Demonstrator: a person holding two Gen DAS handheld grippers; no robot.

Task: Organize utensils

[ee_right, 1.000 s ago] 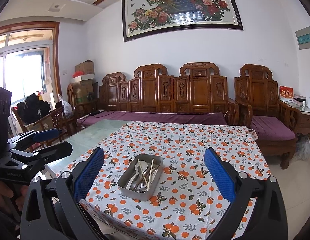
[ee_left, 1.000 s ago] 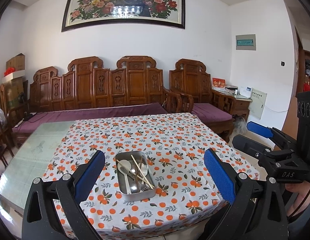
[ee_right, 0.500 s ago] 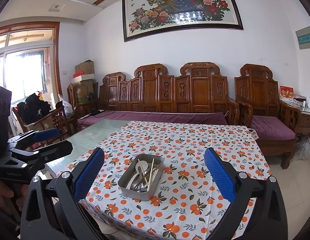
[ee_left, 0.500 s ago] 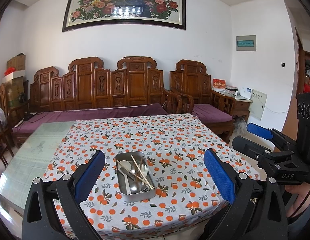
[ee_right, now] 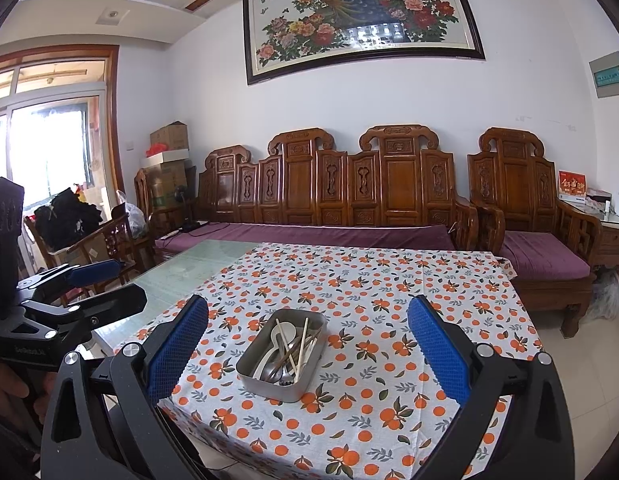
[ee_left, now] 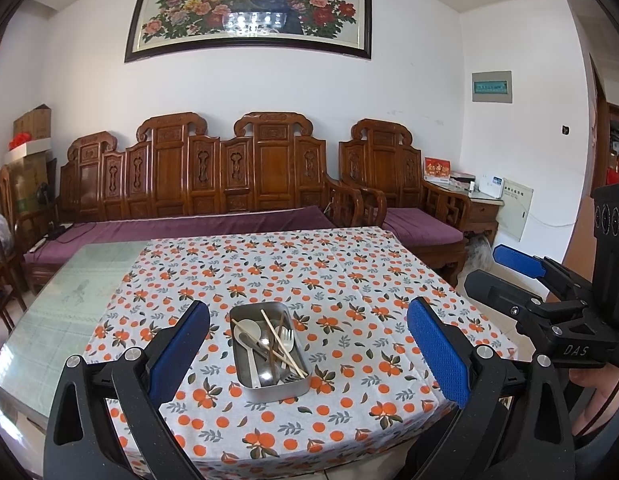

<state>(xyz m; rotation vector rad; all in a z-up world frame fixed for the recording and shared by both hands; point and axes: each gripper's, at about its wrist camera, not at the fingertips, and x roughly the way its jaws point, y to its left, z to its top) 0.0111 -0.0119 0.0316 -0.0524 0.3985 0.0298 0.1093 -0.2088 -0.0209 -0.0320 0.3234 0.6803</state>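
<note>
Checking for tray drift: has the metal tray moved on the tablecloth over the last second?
No. The metal tray sits on the same orange prints of the tablecloth as before, in both wrist views.

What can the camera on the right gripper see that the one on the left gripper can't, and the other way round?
Only the right wrist view shows the window, a chair piled with dark bags, and the left gripper off to the side.

Only the left wrist view shows the doorway at the far right and the right gripper.

Both show the metal tray of utensils on the orange-patterned tablecloth, the carved wooden sofa, the flower painting, and each camera's own open blue-padded gripper.
</note>
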